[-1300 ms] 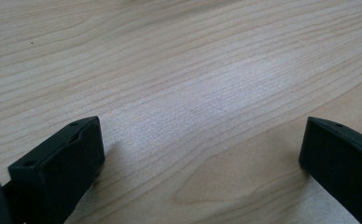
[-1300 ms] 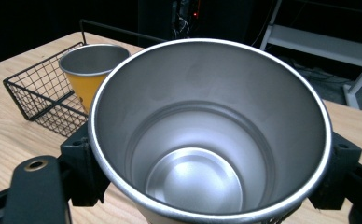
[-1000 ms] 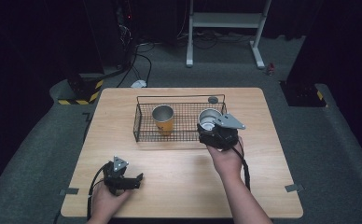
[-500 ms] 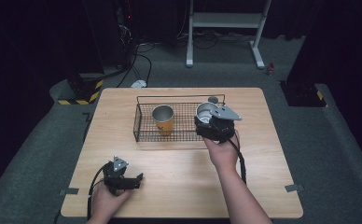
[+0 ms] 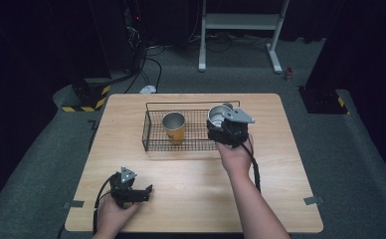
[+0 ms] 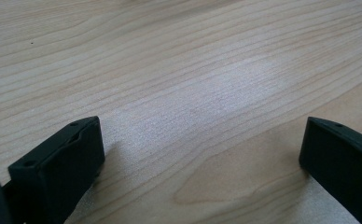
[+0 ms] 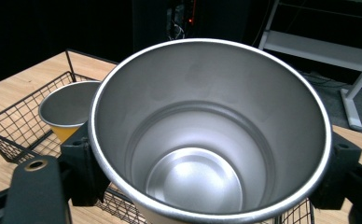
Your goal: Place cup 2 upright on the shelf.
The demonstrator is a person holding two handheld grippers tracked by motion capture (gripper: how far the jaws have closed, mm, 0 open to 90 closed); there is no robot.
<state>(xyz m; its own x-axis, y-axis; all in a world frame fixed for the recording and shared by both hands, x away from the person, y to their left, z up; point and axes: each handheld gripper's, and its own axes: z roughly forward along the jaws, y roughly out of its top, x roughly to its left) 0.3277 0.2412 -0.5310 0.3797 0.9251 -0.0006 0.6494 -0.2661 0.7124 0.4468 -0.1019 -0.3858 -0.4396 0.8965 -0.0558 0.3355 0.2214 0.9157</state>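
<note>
The right tongs (image 7: pixel 207 154) grasp a steel cup (image 7: pixel 207 140) upright between their jaws, over the wire basket (image 5: pixel 153 144); the left tongs (image 6: pixel 202 154) rest released on the counter (image 6: pixel 193 70).

A yellow cup (image 5: pixel 174 127) with a steel-coloured inside stands upright in the left half of a black wire basket (image 5: pixel 153 141), which sits toward the far edge of the wooden surface (image 5: pixel 191 189). Grey tape tabs (image 5: pixel 313 200) mark the near corners. Beyond the far edge stand a white frame (image 5: pixel 241 22) and cables (image 5: pixel 148 69).
</note>
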